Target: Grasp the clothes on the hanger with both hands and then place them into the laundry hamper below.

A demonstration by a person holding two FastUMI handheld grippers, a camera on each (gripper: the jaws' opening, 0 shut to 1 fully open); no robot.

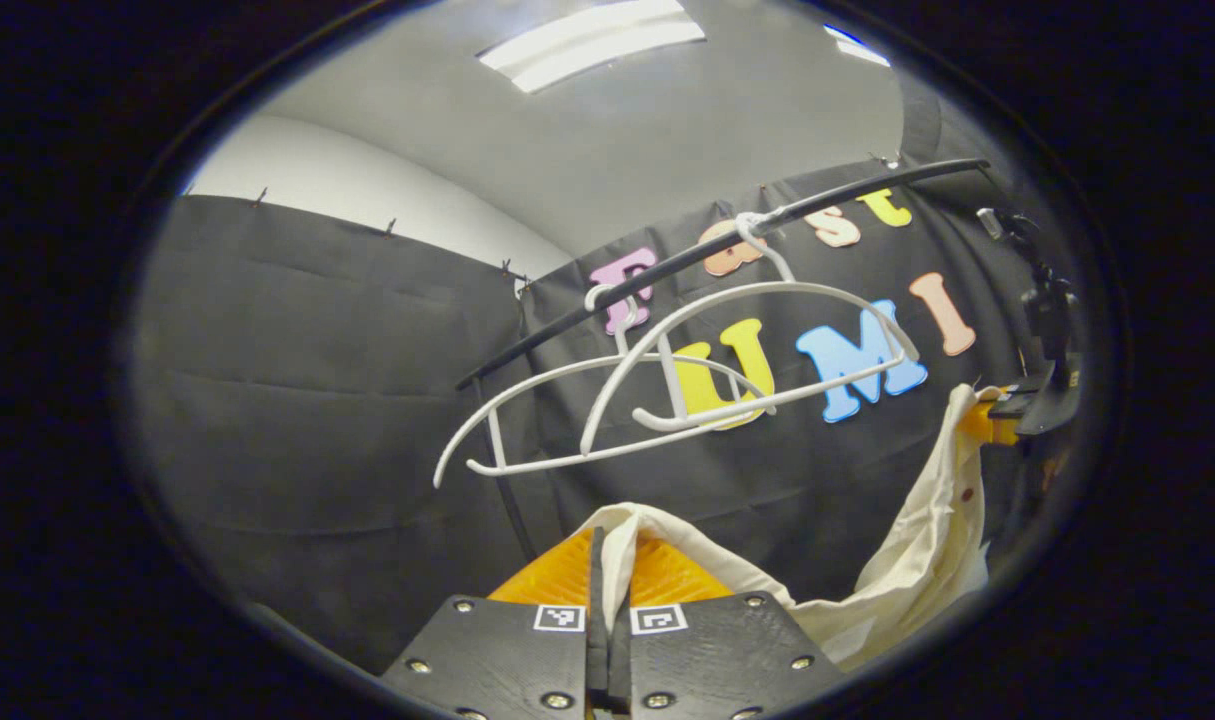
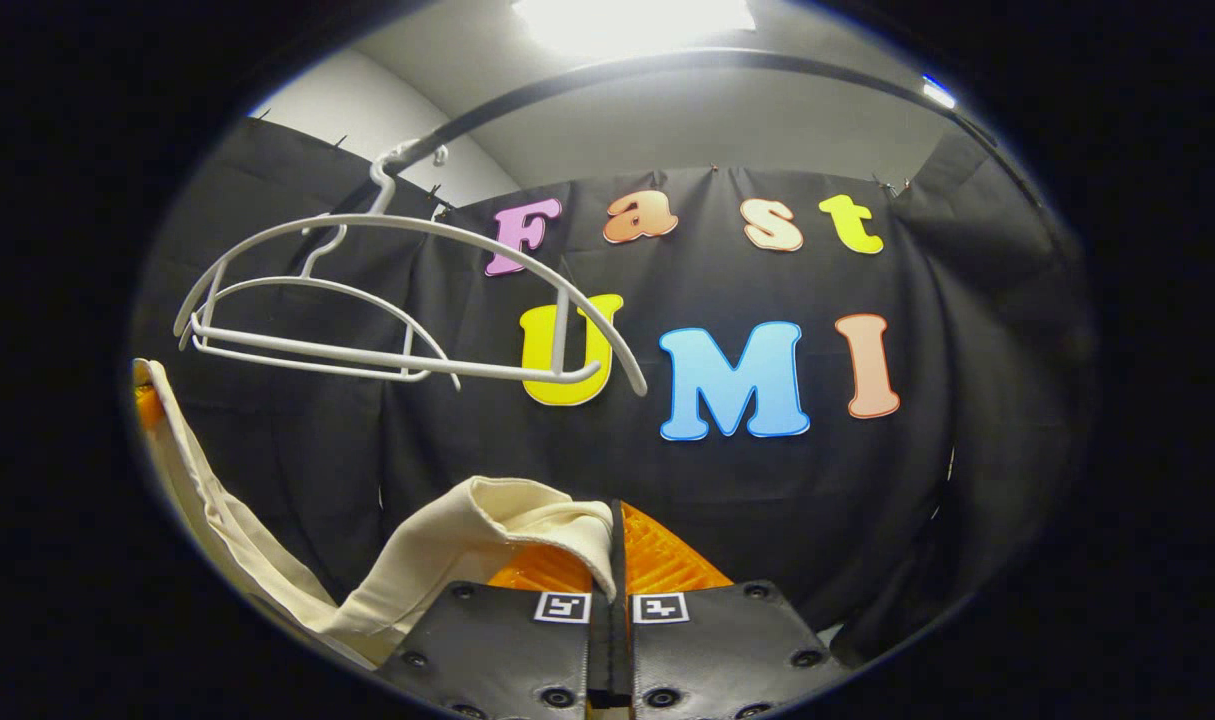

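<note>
two white hangers [image 1: 667,390] hung bare on the rail [image 1: 727,250] while the cream garment [image 1: 907,560] sagged between my hands, off the hangers. my left gripper [image 1: 609,590] and right gripper [image 2: 615,570] had jaws closed on its edges. it looked light, limp, so i judged edge holds best.

Shirt [image 1: 917,560]: soft cream cloth, matt, w/ stitched hem. Hangers [image 1: 687,380]: smooth white plastic, slight sheen. Rail [image 1: 727,250]: dark, smooth, looks like metal. Wall [image 1: 317,400]: black matt cloth, creased. Ceiling [image 1: 617,130]: plain matt white.
</note>
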